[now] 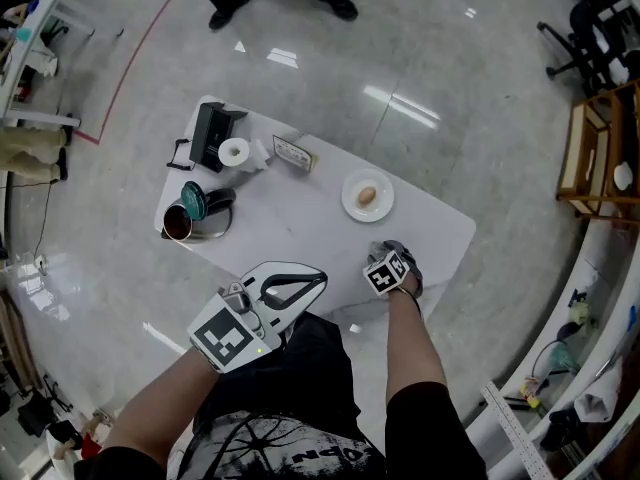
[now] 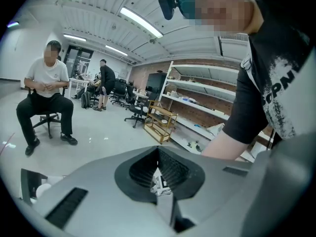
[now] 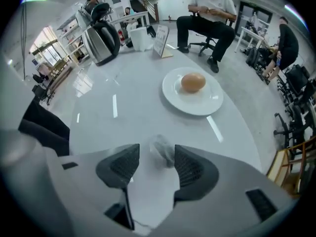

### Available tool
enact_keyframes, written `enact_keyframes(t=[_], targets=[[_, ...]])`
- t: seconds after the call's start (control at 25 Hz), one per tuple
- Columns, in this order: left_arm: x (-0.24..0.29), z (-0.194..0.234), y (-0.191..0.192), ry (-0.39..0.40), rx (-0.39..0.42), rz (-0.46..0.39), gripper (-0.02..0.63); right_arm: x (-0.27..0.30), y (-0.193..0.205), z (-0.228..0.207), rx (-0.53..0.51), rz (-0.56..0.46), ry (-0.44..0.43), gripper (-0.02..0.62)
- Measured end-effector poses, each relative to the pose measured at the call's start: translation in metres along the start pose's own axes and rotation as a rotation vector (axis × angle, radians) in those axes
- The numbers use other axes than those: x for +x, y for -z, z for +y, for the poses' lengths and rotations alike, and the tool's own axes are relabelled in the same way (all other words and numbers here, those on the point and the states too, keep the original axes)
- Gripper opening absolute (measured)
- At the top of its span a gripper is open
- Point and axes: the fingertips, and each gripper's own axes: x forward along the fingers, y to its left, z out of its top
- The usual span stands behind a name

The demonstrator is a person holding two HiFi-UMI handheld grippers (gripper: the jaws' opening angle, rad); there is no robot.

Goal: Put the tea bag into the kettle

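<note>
A steel kettle (image 1: 188,222) stands at the table's left end with its teal lid (image 1: 193,200) flipped up; the right gripper view shows the kettle (image 3: 101,42) far off. A pale, translucent tea bag (image 3: 161,148) lies on the white table (image 1: 300,218) near its front edge. My right gripper (image 1: 392,253) points down over it, open, its jaws on either side of the bag in the right gripper view (image 3: 157,158) without pressing it. My left gripper (image 1: 295,286) hovers off the table's front edge, shut on a small printed paper tag (image 2: 159,180).
A white plate (image 1: 350,206) with an egg (image 1: 367,196) sits just beyond the right gripper. At the far left end are a black stand (image 1: 212,131), a white roll (image 1: 234,152) and a small card (image 1: 293,154). People sit and stand around; a wooden shelf (image 1: 598,153) stands at right.
</note>
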Motion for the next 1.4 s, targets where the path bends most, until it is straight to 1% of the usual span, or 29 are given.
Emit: enact_keyframes(t=[0.12, 0.32, 0.36, 0.4, 0.44, 0.48, 0.72, 0.92, 1.04, 1.16, 1.28, 1.4], targets=[[0.000, 0.002, 0.003, -0.002, -0.025, -0.011, 0.006, 0.010, 0.013, -0.004, -0.001, 0.041, 0.006, 0.216], [-0.009, -0.001, 0.020, -0.016, -0.071, 0.008, 0.006, 0.013, 0.015, -0.012, 0.037, 0.019, 0.047, 0.212], [-0.010, 0.000, 0.024, -0.022, -0.087, 0.009, 0.006, 0.013, 0.014, -0.015, 0.040, 0.014, 0.061, 0.193], [-0.011, 0.001, 0.026, -0.027, -0.098, 0.007, 0.006, 0.011, 0.013, -0.017, 0.039, 0.011, 0.074, 0.124], [-0.012, 0.002, 0.027, -0.028, -0.100, 0.007, 0.006, 0.010, 0.011, -0.017, 0.038, 0.007, 0.080, 0.075], [-0.014, 0.002, 0.027, -0.027, -0.096, 0.009, 0.006, 0.009, 0.010, -0.016, 0.040, 0.003, 0.077, 0.069], [-0.024, 0.001, 0.021, -0.036, -0.084, -0.002, 0.006, -0.005, 0.001, -0.009, 0.048, -0.025, 0.066, 0.064], [-0.039, 0.000, 0.016, -0.069, -0.083, -0.027, 0.006, -0.026, -0.014, 0.005, 0.017, -0.045, 0.072, 0.064], [-0.054, -0.001, 0.012, -0.091, -0.071, -0.050, 0.006, -0.039, -0.029, 0.019, 0.000, -0.074, 0.076, 0.064], [-0.072, -0.002, 0.004, -0.109, -0.048, -0.078, 0.006, -0.060, -0.048, 0.034, -0.004, -0.125, 0.078, 0.064], [-0.095, -0.005, -0.006, -0.133, -0.026, -0.100, 0.006, -0.094, -0.070, 0.050, -0.015, -0.204, 0.090, 0.064], [-0.124, 0.001, -0.012, -0.156, 0.009, -0.130, 0.006, -0.131, -0.106, 0.064, -0.030, -0.294, 0.104, 0.064]])
